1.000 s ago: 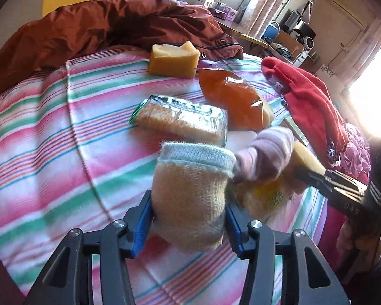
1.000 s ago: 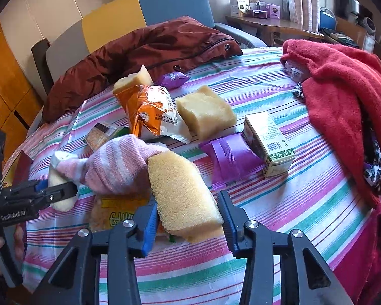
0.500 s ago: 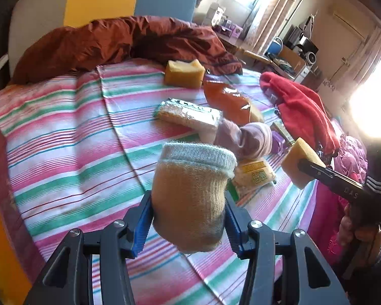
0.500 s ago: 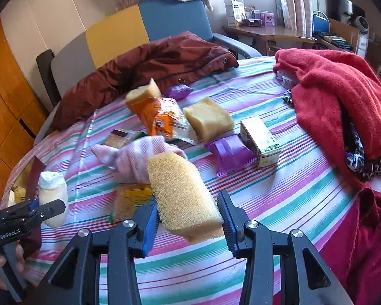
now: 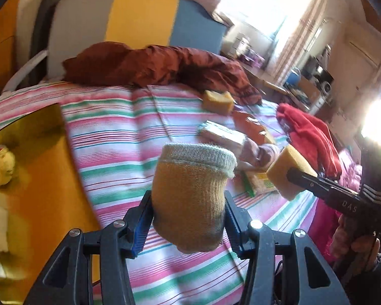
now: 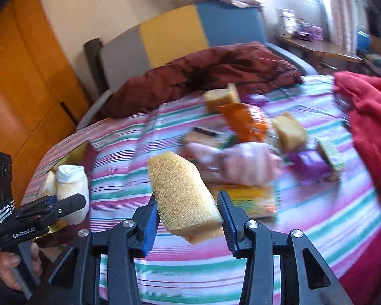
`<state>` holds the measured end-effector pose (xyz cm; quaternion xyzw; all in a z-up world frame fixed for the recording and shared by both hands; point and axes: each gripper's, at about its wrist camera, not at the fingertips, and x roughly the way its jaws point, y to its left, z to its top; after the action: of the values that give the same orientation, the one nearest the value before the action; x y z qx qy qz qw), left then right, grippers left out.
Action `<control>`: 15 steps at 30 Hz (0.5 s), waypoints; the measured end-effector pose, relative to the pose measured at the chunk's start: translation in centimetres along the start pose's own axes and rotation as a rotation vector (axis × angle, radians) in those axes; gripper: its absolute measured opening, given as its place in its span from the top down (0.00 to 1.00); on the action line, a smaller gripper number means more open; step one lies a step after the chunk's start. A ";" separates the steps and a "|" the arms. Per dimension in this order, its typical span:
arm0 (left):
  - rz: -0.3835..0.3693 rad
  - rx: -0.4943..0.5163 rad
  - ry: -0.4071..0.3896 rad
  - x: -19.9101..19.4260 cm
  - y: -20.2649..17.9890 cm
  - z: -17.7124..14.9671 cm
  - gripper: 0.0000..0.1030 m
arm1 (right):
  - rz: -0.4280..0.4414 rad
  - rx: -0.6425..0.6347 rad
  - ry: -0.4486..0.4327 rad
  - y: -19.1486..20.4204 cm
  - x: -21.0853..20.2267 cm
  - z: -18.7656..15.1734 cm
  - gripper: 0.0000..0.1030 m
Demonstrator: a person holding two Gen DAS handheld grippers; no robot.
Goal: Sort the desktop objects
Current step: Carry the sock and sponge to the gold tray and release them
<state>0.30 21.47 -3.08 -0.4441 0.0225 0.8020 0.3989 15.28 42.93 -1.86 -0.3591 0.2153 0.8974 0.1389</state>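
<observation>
Above the striped desk (image 5: 109,137) our left claw (image 5: 188,218) pinches a rolled tan knit sock (image 5: 190,198), the right claw (image 6: 188,216) a yellow sponge block (image 6: 183,198); next, we judge, the sock goes left into the yellow bin (image 5: 38,178)

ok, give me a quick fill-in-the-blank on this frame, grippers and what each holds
1. The left gripper is shut on a rolled ____.
2. The right gripper grips a yellow ____.
3. Both held items are lifted above the ____ tablecloth.
4. Seen from the left wrist, the yellow box lies to the ____ of the held item.

Missing words: sock; sponge; striped; left
</observation>
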 end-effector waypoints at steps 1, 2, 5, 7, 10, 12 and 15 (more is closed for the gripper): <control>0.013 -0.018 -0.006 -0.5 0.7 -0.2 0.49 | 0.016 -0.013 0.003 0.8 0.2 0.1 0.57; 0.023 -0.035 -0.011 -0.8 1.2 -0.3 0.49 | 0.045 -0.026 0.010 1.8 0.5 0.2 0.57; 0.058 -0.088 -0.030 -2.1 3.4 -1.0 0.49 | 0.106 -0.074 0.028 4.6 1.3 0.2 0.57; 0.090 -0.115 -0.045 -3.2 4.7 -1.6 0.49 | 0.134 -0.106 0.040 6.4 1.8 0.2 0.57; 0.125 -0.165 -0.069 -4.8 6.9 -2.5 0.49 | 0.192 -0.157 0.058 9.6 2.5 0.2 0.57; 0.162 -0.191 -0.084 -5.8 8.3 -3.1 0.49 | 0.233 -0.180 0.068 11.6 3.0 0.1 0.57; 0.204 -0.232 -0.098 -7.3 10.4 -4.3 0.49 | 0.283 -0.218 0.082 14.4 3.7 0.1 0.57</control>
<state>-1.44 8.17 -3.62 -0.4430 -0.0446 0.8561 0.2623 6.76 30.87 -0.29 -0.3742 0.1708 0.9107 -0.0374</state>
